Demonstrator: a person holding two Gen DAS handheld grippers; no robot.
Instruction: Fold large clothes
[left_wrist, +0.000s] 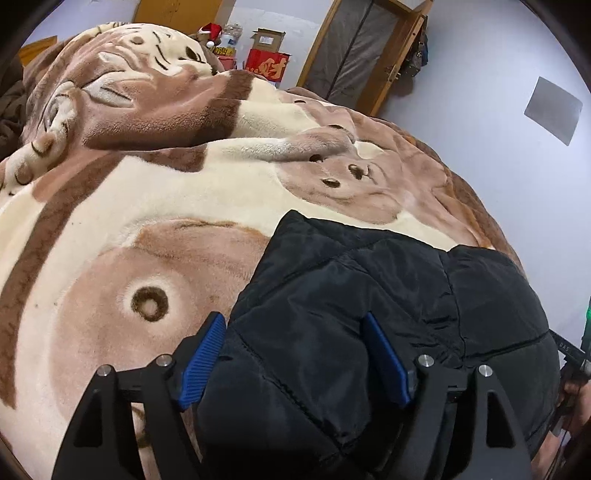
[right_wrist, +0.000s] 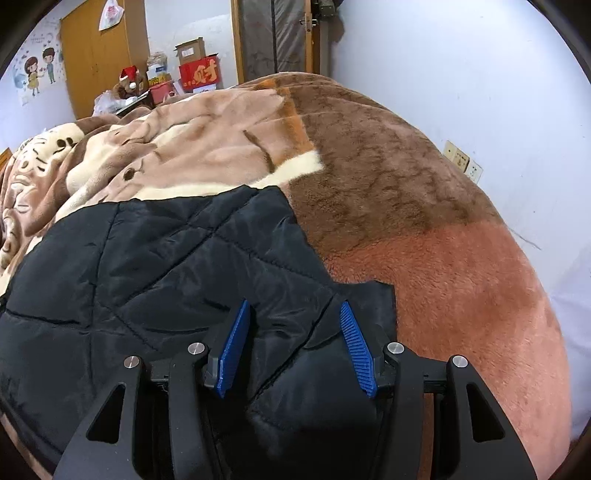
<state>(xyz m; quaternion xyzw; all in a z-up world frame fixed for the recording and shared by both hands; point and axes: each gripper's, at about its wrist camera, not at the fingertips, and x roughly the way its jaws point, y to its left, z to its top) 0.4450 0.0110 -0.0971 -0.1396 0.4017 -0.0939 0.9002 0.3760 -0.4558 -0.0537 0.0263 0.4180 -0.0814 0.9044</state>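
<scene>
Both claws spread wide over a black quilted jacket on a bed.

Left claw (left_wrist: 295, 354) and right claw (right_wrist: 293, 345) low in frame, blue pads clear of the fabric bunched between them. Jacket (right_wrist: 147, 266): puffy, glossy, diamond-stitched, folded, filling lower frame atop a brown-and-cream plush blanket (left_wrist: 147, 206).

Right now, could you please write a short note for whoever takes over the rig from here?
Left gripper: open, fingers astride the black jacket, not pressing it.
Right gripper: open, jacket cloth between its fingers, no grip.
The jacket lies on the blanket on the bed, already folded into a compact bundle by the look of it.
Left to do: check the fold is neat; fold once more if needed.
</scene>
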